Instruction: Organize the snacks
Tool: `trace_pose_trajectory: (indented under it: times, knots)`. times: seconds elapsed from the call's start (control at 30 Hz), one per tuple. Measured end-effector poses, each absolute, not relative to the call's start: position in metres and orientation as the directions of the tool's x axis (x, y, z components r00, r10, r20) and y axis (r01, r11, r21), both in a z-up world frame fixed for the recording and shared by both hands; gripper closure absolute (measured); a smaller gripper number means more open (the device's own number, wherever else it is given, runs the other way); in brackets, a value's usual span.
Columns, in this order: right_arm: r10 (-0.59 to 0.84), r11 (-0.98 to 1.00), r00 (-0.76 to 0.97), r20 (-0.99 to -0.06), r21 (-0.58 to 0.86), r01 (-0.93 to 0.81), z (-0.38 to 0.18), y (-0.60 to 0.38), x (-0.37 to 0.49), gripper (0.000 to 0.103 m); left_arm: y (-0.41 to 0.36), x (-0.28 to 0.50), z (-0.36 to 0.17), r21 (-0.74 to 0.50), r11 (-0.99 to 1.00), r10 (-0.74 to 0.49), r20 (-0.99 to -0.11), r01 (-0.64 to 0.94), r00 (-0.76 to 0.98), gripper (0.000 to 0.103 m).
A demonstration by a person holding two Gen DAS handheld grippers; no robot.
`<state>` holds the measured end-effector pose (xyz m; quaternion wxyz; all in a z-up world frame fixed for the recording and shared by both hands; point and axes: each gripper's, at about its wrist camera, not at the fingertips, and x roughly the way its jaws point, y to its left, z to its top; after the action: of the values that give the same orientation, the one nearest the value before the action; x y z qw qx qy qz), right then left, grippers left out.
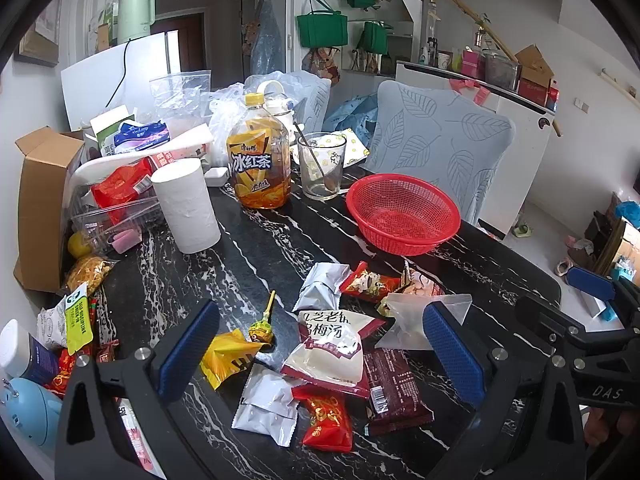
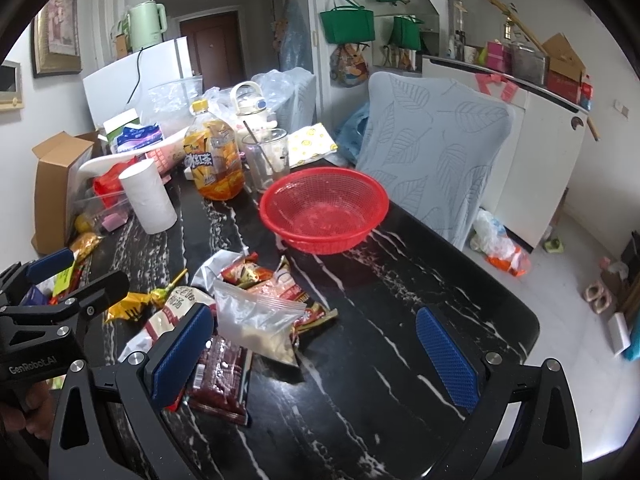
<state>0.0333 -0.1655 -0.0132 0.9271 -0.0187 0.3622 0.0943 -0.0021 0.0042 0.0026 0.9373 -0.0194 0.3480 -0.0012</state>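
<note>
Both grippers, left (image 1: 316, 364) and right (image 2: 316, 344), hung spread and empty over the snack pile (image 1: 336, 352) loose on the table (image 2: 360, 400), red basket (image 2: 324, 210) empty just beyond, likely the target.

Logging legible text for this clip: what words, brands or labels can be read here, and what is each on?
"冰红茶": label of the iced tea bottle.
"梅汤", under a cut-off line: white snack pouch.
"DAS": body of the right gripper, seen from the left wrist camera.
"GenRobot.AI": body of the left gripper, seen from the right wrist camera.
Green sticker, brown bar wrapper, tissue pack: print too small to read.
</note>
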Motion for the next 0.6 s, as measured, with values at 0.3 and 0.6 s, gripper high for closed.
trace_pose_trajectory:
  times: [0.3,0.6]
  knots:
    - [0.163,0.981,0.719,-0.675,0.034,-0.19,-0.0125,-0.1656,0.0333,0.0,0.0035,-0.003,0.0034,-0.04,0.999,-0.02,-0.655,-0.008,0.755,0.0]
    - [0.163,0.981,0.719,-0.675,0.034,-0.19,-0.0125,-0.1656,0.0331,0.0,0.0018,-0.0038,0.0032,-0.039,0.999,-0.021,-0.655,-0.006,0.755,0.0]
